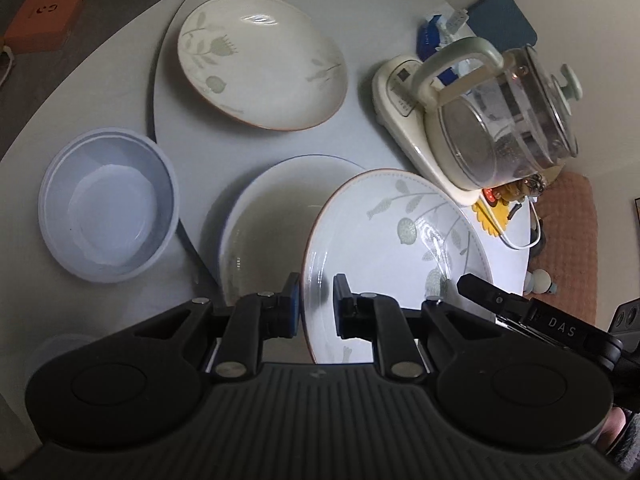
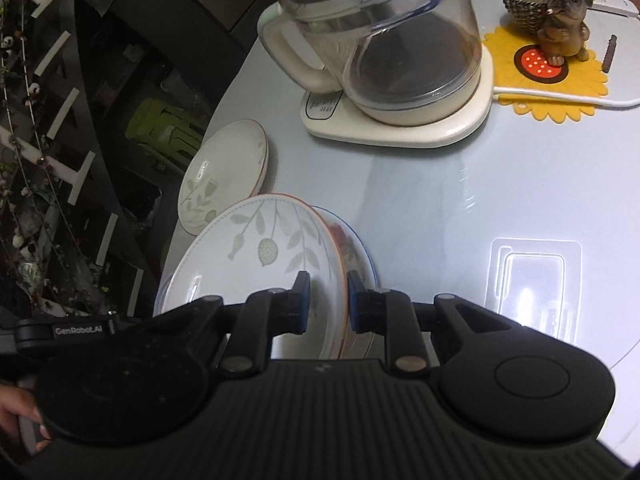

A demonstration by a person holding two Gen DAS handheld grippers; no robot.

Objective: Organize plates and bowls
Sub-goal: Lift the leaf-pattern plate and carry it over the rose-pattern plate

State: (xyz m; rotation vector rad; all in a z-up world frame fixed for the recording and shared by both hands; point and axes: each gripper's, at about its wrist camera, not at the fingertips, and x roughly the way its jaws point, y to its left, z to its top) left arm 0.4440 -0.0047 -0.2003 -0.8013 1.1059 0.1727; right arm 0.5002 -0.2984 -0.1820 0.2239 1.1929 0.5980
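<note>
Now both grippers pinch the white leaf-patterned plate with an orange rim (image 1: pixel 400 240) — left gripper (image 1: pixel 316 304) and right gripper (image 2: pixel 326 300) each closed on its near edge, tilting it over the blue-rimmed white plate (image 1: pixel 264 216) on the pale table (image 2: pixel 440 200).

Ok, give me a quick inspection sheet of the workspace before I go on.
Surface: pale glossy table.
Job's things: leaf-pattern plate held tilted over a blue-rimmed plate; second leaf plate lying apart; blue bowl.
Clutter: glass kettle, dog figurine, yellow mat.
Grippers: left gripper and right gripper each have jaws astride the held plate's rim.
Cables: white cord.
Surroundings: orange box on the floor.
</note>
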